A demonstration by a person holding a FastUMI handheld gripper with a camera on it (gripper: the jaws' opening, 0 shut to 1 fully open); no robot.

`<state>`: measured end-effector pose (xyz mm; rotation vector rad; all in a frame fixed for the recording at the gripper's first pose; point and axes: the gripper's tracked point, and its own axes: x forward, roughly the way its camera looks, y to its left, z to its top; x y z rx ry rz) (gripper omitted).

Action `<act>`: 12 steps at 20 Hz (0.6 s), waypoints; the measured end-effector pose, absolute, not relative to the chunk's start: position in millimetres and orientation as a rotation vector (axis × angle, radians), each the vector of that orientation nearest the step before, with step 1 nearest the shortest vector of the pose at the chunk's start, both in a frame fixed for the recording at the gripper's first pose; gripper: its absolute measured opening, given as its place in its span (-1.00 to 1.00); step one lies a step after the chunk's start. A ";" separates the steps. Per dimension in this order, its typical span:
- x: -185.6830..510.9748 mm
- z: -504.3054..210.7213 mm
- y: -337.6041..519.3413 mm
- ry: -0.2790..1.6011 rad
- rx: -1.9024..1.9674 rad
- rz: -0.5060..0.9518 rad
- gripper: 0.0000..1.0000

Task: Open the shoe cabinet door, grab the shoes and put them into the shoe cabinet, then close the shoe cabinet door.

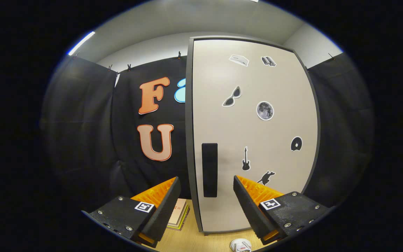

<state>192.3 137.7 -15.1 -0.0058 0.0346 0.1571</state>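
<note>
I see the shoe cabinet (254, 140) standing upright in the centre and right of the frame, its long axis vertical, its pale door (257, 115) facing me and shut flush against the dark frame edge that runs down its left side. A dark vertical handle slot (209, 169) sits low on the door near that left edge, also long up and down. The door carries several stickers: sunglasses (232, 97), a moon (265, 110), a guitar (246, 159), a disc (296, 144), and two small ones near the top that I cannot make out well.

At the bottom centre of the frame, just below the cabinet's foot, lies a white shoe (240, 245) on the wooden tabletop (194, 239); so little of it shows that I cannot tell which way its toe points.

My gripper (206, 203) is at the bottom of the frame with its fingers spread wide apart and nothing between them; the left finger (161, 210) lies in front of the booth wall beside the cabinet, the right finger (254, 210) in front of the lower door, and the handle slot shows in the gap between them, beyond the tips.

Lower left of the cabinet, partly behind the left finger, a flat stack of what look like books (179, 215) rests on the tabletop. Black cloth (89, 133) hangs behind on the left and right, with a pale wall (152, 49) above it and a light strip (81, 43) at the upper left.
</note>
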 end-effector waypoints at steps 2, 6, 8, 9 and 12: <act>210.7 -18.4 137.3 0.038 -0.008 0.145 0.89; 240.5 -28.7 136.5 0.056 -0.002 0.122 0.89; 249.6 -33.3 137.3 0.067 0.005 0.118 0.88; 252.6 -35.3 137.0 0.068 0.004 0.115 0.83; 256.8 -37.2 136.6 0.057 -0.004 0.110 0.62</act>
